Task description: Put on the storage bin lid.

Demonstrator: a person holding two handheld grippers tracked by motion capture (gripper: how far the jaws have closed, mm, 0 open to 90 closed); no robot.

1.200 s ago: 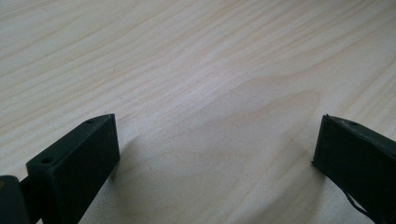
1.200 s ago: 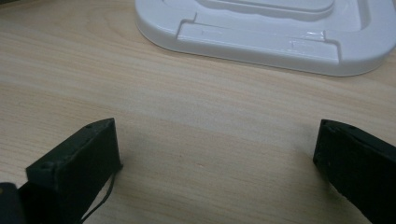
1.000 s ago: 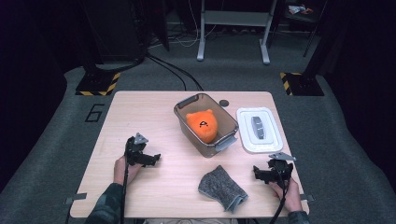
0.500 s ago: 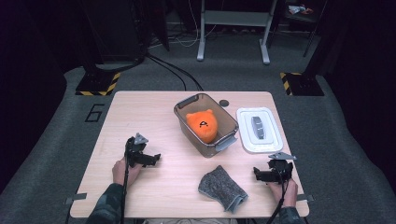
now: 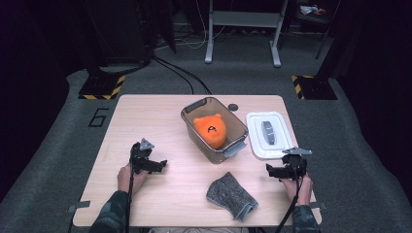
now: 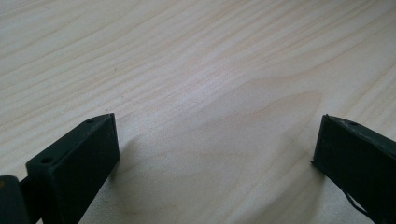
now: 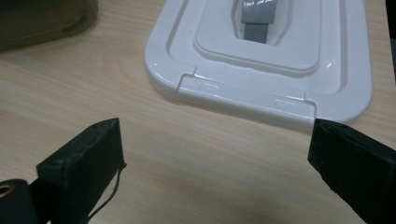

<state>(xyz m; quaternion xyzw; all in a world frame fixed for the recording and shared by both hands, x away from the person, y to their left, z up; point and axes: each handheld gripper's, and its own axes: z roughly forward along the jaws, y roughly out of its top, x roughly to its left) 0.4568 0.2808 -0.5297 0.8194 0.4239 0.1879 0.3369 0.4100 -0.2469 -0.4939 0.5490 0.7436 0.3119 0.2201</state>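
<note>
Little has moved: both hands stay low. Left tongs (image 5: 156, 164) and right tongs (image 5: 270, 171) gape empty; lid (image 5: 269, 134) untouched, packing unstarted.

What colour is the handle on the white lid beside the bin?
Grey. The handle on the white lid shows best in the right gripper view.

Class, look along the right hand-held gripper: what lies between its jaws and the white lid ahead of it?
Only bare wooden table separates the open right hand-held gripper from the white lid, as the right gripper view shows.
</note>
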